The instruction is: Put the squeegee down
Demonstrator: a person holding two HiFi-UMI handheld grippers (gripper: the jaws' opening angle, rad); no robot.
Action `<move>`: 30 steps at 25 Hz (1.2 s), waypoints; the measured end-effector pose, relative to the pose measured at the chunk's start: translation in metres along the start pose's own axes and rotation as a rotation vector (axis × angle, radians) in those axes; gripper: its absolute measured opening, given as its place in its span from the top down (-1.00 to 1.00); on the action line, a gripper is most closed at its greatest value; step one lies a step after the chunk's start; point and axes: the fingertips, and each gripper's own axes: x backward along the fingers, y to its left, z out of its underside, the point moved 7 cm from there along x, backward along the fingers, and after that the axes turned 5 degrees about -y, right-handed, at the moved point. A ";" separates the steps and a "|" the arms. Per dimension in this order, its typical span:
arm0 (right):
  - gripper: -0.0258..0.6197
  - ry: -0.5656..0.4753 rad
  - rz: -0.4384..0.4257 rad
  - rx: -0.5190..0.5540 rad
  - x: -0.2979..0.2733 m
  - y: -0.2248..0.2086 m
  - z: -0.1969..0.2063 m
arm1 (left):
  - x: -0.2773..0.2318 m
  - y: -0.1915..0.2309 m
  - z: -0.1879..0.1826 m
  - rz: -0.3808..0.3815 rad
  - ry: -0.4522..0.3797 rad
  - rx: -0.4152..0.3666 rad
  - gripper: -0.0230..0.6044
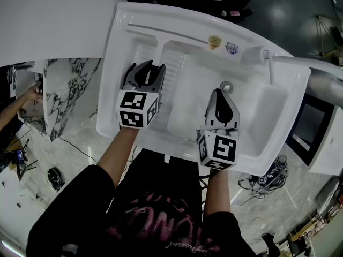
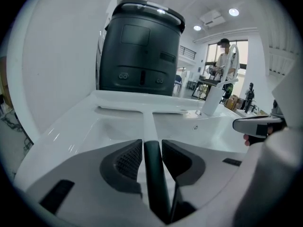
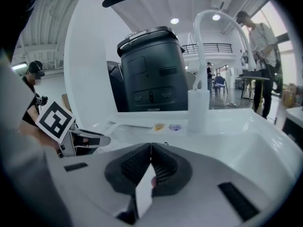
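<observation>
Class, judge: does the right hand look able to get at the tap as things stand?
Probably yes: the right tongs hover shut over the basin, with nothing standing between them and the tap.

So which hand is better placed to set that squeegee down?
Left. The squeegee has its handle between the parted jaws of the left gripper, blade lying on the sink. The right gripper is shut and apart from it.

Left claw (image 1: 149,66), right claw (image 1: 223,92): grey, black ribbed pads (image 2: 127,161), marker cubes (image 1: 137,109); black shirt (image 1: 161,197), pink print
</observation>
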 end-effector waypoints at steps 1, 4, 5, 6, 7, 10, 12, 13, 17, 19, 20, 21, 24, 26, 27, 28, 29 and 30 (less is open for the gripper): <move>0.86 0.000 -0.001 0.000 0.000 0.000 0.000 | 0.000 -0.001 -0.001 0.004 -0.001 -0.004 0.56; 0.86 0.001 -0.002 0.002 0.002 0.001 0.001 | 0.002 -0.003 -0.002 0.008 -0.008 -0.014 0.55; 0.86 0.000 -0.003 0.003 0.003 0.001 0.000 | 0.004 -0.004 -0.003 0.007 -0.009 -0.015 0.55; 0.86 -0.001 -0.004 0.004 0.004 0.002 0.000 | 0.005 -0.005 -0.003 0.007 -0.011 -0.015 0.54; 0.86 -0.002 -0.005 0.004 0.005 0.003 0.000 | 0.007 -0.005 -0.003 0.006 -0.014 -0.014 0.54; 0.86 -0.005 -0.010 0.008 0.009 0.006 -0.001 | 0.014 -0.005 -0.004 0.001 -0.029 -0.018 0.54; 0.86 -0.009 -0.014 0.012 0.012 0.008 -0.002 | 0.019 -0.004 -0.006 -0.005 -0.038 -0.023 0.54; 0.86 -0.011 -0.016 0.015 0.013 0.009 -0.002 | 0.021 -0.004 -0.007 -0.008 -0.044 -0.024 0.54; 0.86 -0.022 -0.022 0.021 0.020 0.013 -0.006 | 0.034 -0.002 -0.014 -0.020 -0.072 -0.028 0.54; 0.86 -0.034 -0.030 0.017 0.025 0.016 -0.009 | 0.042 -0.003 -0.017 -0.024 -0.087 -0.040 0.54; 0.86 -0.042 -0.034 0.015 0.027 0.018 -0.011 | 0.047 -0.003 -0.018 -0.024 -0.095 -0.045 0.54; 0.86 -0.050 -0.037 0.016 0.030 0.019 -0.013 | 0.051 -0.004 -0.019 -0.025 -0.104 -0.048 0.54; 0.86 -0.069 -0.048 0.027 0.036 0.024 -0.017 | 0.065 -0.004 -0.020 -0.037 -0.130 -0.050 0.55; 0.86 -0.077 -0.055 0.032 0.041 0.028 -0.017 | 0.075 -0.004 -0.021 -0.046 -0.145 -0.057 0.57; 0.86 -0.080 -0.058 0.035 0.044 0.030 -0.018 | 0.080 -0.005 -0.021 -0.053 -0.153 -0.061 0.62; 0.85 -0.083 -0.061 0.037 0.047 0.031 -0.018 | 0.086 -0.005 -0.021 -0.058 -0.162 -0.065 0.67; 0.86 -0.086 -0.065 0.038 0.050 0.033 -0.018 | 0.091 -0.006 -0.022 -0.063 -0.172 -0.067 0.69; 0.86 -0.089 -0.070 0.039 0.054 0.035 -0.019 | 0.096 -0.006 -0.023 -0.067 -0.182 -0.069 0.72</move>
